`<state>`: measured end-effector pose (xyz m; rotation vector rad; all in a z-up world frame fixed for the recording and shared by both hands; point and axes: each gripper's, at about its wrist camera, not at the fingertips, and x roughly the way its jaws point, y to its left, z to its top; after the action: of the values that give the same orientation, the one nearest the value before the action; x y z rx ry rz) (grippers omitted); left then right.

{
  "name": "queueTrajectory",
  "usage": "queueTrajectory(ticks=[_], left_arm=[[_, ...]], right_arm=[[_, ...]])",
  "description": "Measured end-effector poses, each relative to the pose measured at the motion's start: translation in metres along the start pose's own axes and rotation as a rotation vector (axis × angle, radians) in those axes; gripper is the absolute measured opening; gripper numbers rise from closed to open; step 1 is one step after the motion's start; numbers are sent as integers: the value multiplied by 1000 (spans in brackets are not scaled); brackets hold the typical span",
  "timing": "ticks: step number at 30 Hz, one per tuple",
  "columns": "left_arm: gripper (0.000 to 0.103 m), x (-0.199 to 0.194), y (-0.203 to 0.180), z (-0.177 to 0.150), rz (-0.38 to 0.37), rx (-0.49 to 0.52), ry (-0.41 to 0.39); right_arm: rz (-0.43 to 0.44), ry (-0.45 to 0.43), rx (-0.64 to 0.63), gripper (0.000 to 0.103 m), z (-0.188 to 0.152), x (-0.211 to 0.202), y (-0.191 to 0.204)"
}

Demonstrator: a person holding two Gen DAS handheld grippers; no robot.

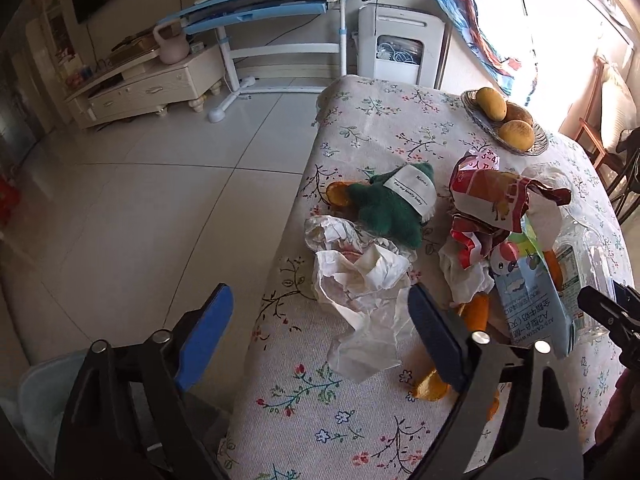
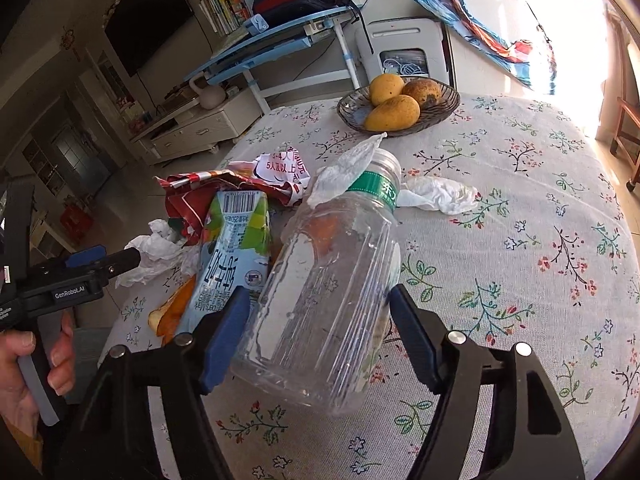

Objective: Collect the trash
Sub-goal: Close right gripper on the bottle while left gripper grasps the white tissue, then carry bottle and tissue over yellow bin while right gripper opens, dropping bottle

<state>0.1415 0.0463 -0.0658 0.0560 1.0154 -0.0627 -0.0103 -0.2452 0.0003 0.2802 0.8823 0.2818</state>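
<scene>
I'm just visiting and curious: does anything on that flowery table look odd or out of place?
Yes. A green plush toy lies among the rubbish, beside crumpled tissue and a torn red wrapper. The clear bottle lies tipped on its side, capless.

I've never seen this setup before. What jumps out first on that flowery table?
A clear plastic bottle lies between the right gripper's blue-padded jaws at the near edge. Left of it is a litter heap: a milk carton, a red wrapper and crumpled tissue beside a green plush toy. At the far side sits a bowl of mangoes.
</scene>
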Motion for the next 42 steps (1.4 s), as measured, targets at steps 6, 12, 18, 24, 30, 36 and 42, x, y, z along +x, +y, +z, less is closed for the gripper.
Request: queueTrajectory(ticks=[6,12,18,24,30,36,42], left_arm=[[11,13,-15,-8,-151,24,59],[8,-16,-24,-21,-253,35,5],[8,-51,-27,-32,-336,44,-96],[8,-67,-39,-39,-373,69,-141],[8,-70,-41,-47,-366,83,-133],[8,-85,-43,-56,-422,96,-165],[8,-108,-36,-73,-513,85,-210]], right_arm=[[17,-1,10,60,-1,-8,-7],[34,-19,63,58,-11,-27,-26],[178,-50,256,57,-20,-48,-59],[236,-55,335,57,-31,-57,-64],[0,9,21,60,-33,-41,-17],[-13,10,1,56,-42,-38,-11],[138,-35,122,56,-51,-84,-16]])
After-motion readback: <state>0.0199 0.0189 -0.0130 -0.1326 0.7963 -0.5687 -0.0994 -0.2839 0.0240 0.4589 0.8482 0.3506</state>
